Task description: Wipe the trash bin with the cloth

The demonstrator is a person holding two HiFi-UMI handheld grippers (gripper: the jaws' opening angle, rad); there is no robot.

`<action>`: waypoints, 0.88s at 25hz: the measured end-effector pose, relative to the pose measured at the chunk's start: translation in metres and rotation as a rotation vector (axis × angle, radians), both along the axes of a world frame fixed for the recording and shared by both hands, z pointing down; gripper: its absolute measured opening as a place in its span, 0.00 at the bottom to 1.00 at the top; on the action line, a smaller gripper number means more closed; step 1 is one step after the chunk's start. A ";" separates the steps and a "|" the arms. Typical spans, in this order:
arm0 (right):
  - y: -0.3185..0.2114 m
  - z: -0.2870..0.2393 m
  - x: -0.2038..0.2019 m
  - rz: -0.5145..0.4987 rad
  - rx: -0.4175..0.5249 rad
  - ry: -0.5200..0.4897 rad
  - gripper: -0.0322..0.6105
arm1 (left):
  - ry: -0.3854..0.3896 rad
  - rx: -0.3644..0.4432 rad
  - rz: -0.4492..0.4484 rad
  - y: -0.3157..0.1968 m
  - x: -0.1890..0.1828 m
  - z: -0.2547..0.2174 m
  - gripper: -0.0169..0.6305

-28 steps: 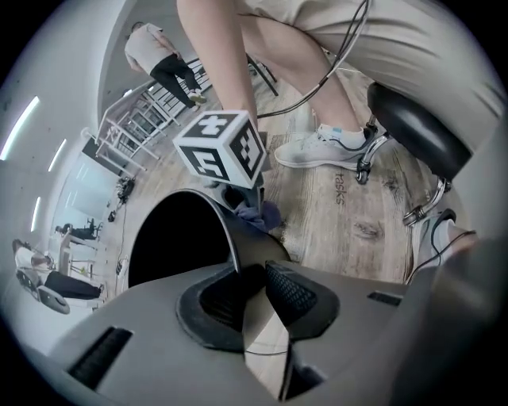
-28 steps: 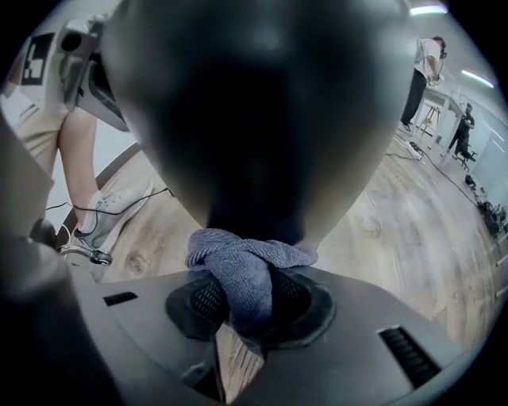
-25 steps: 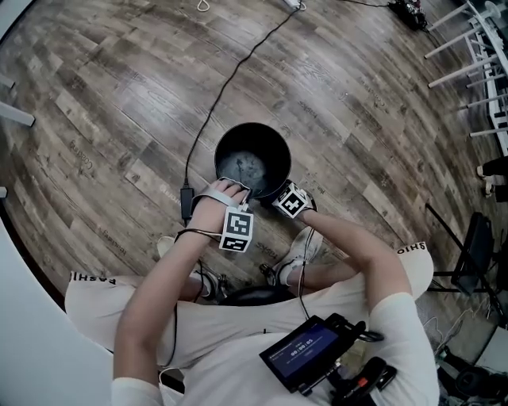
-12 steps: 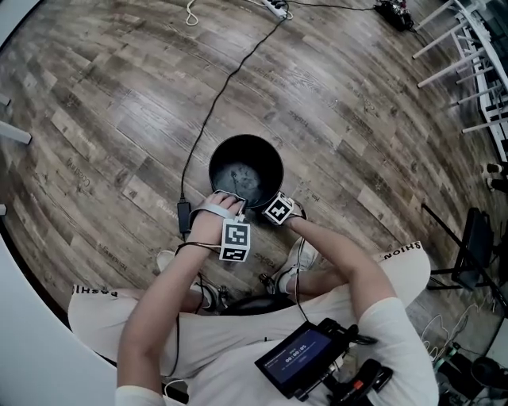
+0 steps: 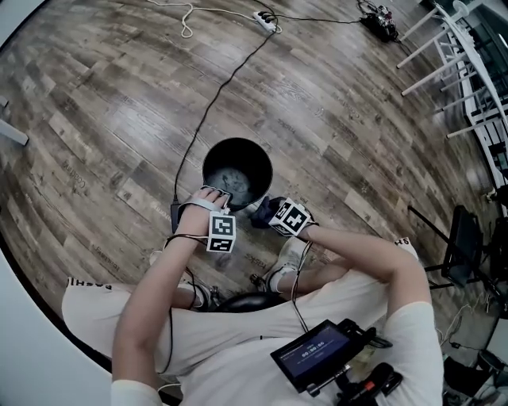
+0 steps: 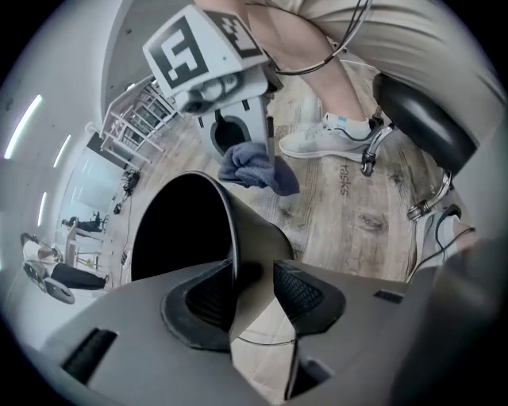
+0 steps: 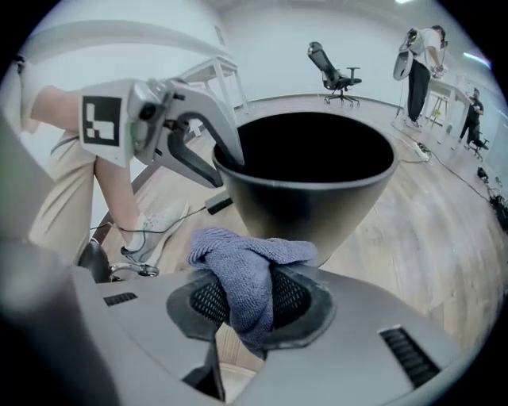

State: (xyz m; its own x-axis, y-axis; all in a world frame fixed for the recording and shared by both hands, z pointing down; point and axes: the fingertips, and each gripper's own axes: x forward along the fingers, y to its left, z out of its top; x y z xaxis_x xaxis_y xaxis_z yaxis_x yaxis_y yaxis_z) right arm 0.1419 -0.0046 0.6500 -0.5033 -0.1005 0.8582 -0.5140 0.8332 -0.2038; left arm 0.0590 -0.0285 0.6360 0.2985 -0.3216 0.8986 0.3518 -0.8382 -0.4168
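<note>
left gripper point(image 6: 254, 289) straddles near rim of trash bin point(image 5: 238, 141) to steady it – jaws just eased apart, wall loose between pads. right gripper point(image 7: 246, 300) clamped on blue cloth point(image 7: 238, 266), raised beside bin's outer wall — likely ready to wipe.

Grey-brown wood-plank floor point(image 5: 103, 95), worn look. Thin black cable point(image 5: 214, 103) runs far to a white power strip point(image 5: 265, 19). White metal-legged furniture point(image 5: 444, 47) far right. Black office swivel chair point(image 7: 333, 73) against a plain white wall point(image 7: 262, 47). Ceiling strip lights point(image 6: 24, 127) on.
</note>
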 end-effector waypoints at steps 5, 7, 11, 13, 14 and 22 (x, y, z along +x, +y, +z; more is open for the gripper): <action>0.003 -0.042 -0.009 0.004 0.040 -0.034 0.20 | -0.025 0.049 0.006 0.000 0.004 0.001 0.23; -0.001 -0.044 -0.010 0.014 0.050 -0.031 0.20 | -0.029 0.046 0.012 0.001 0.005 0.001 0.22; -0.020 -0.031 -0.005 0.060 0.040 -0.021 0.20 | -0.026 0.056 0.023 0.007 0.011 0.002 0.20; -0.026 -0.020 0.001 0.089 0.023 -0.012 0.20 | -0.020 0.051 0.025 0.009 0.016 0.001 0.20; -0.028 -0.014 0.004 0.099 0.018 -0.006 0.20 | -0.018 0.045 0.028 0.010 0.017 0.001 0.20; -0.040 0.072 0.015 0.035 0.013 0.073 0.20 | -0.002 0.033 0.040 0.008 0.022 -0.002 0.19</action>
